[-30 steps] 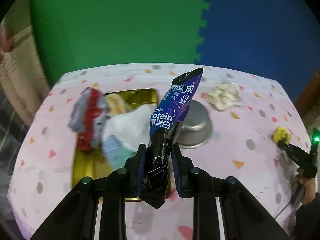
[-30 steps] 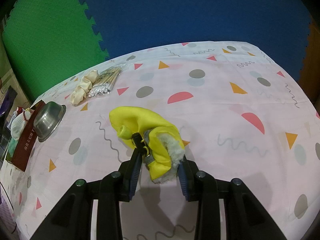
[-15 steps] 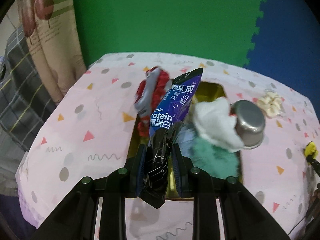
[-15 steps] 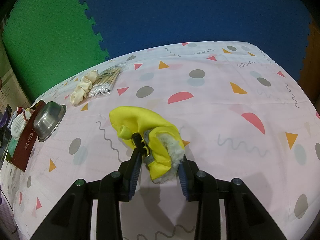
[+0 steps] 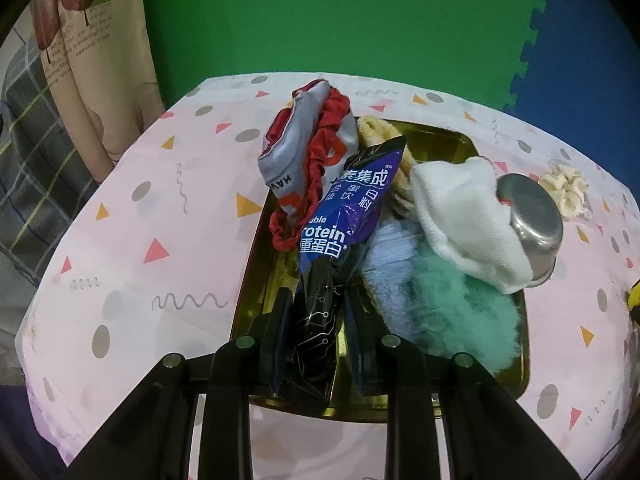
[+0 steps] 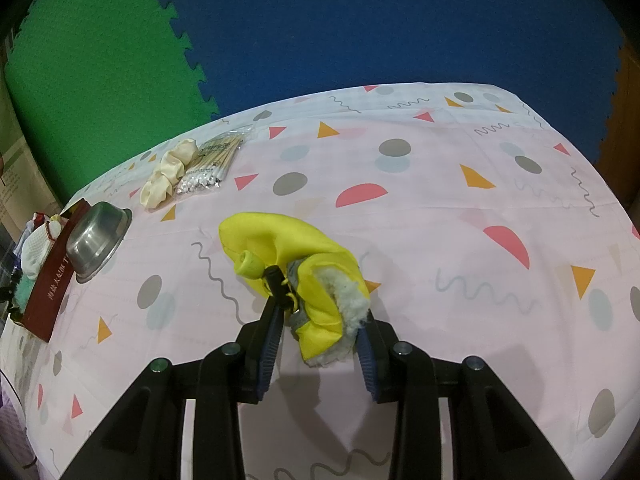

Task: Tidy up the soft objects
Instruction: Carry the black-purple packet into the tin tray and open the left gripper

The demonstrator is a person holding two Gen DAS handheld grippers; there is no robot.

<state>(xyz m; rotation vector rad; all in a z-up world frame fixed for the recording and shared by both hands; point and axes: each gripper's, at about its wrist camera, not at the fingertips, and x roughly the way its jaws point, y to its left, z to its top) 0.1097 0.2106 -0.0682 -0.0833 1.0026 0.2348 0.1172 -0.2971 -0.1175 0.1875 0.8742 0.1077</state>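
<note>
The pouch (image 5: 340, 232) stands upright at frame centre, pinched at its lower end by your left gripper (image 5: 318, 332), over the near end of the gold tray (image 5: 516, 380) (already crowded with socks (image 5: 308, 168) and fluffy cloths (image 5: 452, 300)), likely so it can drop in. In the right view, your right gripper (image 6: 318, 340) has its jaws set around the yellow bootie (image 6: 320, 292) at lower centre, which rests on the tablecloth (image 6: 440, 240); whether the pads press it I cannot tell.
</note>
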